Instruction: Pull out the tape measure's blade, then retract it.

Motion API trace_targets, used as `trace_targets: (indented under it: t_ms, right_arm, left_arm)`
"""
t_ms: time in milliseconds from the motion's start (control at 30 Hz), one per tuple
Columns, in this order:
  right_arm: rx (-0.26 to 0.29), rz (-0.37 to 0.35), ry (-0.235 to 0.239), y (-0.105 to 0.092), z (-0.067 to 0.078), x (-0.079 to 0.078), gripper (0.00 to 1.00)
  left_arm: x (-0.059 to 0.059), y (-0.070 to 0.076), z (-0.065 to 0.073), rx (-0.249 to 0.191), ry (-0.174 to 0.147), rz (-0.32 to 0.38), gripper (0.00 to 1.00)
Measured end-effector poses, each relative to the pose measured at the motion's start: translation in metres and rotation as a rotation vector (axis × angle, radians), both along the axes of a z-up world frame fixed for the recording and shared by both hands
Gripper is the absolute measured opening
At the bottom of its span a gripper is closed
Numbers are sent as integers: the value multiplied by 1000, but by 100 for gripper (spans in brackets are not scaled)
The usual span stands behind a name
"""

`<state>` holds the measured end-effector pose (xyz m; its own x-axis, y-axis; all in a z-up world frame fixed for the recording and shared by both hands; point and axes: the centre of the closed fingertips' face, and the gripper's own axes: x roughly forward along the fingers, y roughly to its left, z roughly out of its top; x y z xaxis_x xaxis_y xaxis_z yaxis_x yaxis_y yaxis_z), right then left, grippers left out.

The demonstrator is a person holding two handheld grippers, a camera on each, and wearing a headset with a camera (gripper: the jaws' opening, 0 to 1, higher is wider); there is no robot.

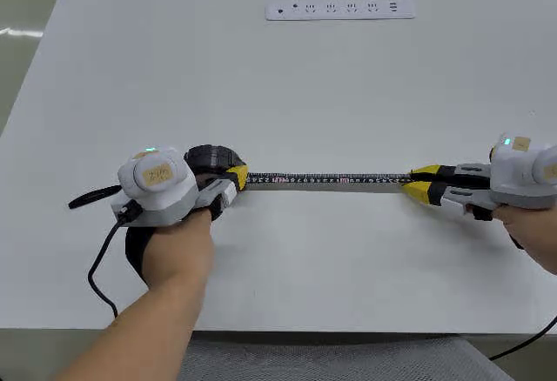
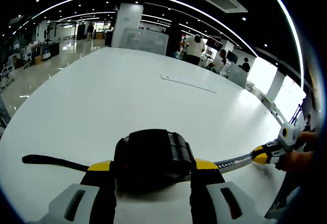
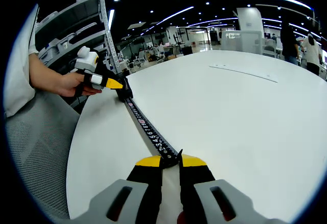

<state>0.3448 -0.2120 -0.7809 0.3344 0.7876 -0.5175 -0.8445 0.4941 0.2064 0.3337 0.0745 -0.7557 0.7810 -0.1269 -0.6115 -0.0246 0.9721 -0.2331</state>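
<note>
Blade (image 1: 326, 177) (image 2: 232, 161) (image 3: 148, 127) of the tape measure (image 1: 213, 162) (image 2: 153, 155) (image 3: 124, 92) is drawn out in a straight line just above the white worktop (image 1: 305, 259) (image 2: 102, 96) (image 3: 230, 121). It runs alongside the near edge, from the left half across toward the right edge.

The left gripper (image 1: 231, 181) (image 2: 152, 165) (image 3: 116, 84) has its yellow-tipped jaws clamped on either side of the round black case, which sits on the worktop towards the near left corner. A black strap (image 1: 94, 196) (image 2: 48, 161) trails from the case toward the left edge and lies flat. The left hand (image 1: 178, 246) holds this gripper from the near side, and a dark cable (image 1: 100, 268) hangs from it over the near edge.

The right gripper (image 1: 416, 183) (image 2: 259, 156) (image 3: 170, 161) is near the right edge, with its jaws closed on the free end of the blade. In the right gripper view the printed numbers run away from the jaws toward the case. The right hand (image 1: 531, 229) holds this gripper at the right edge.

A white power strip (image 1: 339, 9) (image 2: 189, 83) (image 3: 245, 72) lies flat towards the far edge, well apart from the tape measure and roughly parallel to the blade. A grey mesh chair seat (image 1: 331, 359) (image 3: 41, 132) shows below the near edge.
</note>
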Motion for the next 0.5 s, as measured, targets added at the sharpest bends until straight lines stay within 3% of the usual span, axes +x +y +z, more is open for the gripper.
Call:
trace_targets:
  t_ms: [500]
  right_arm:
    - [18,29,-10,24,4,1,8]
  left_arm:
    - [2,1,-3,-4,-1,0,55]
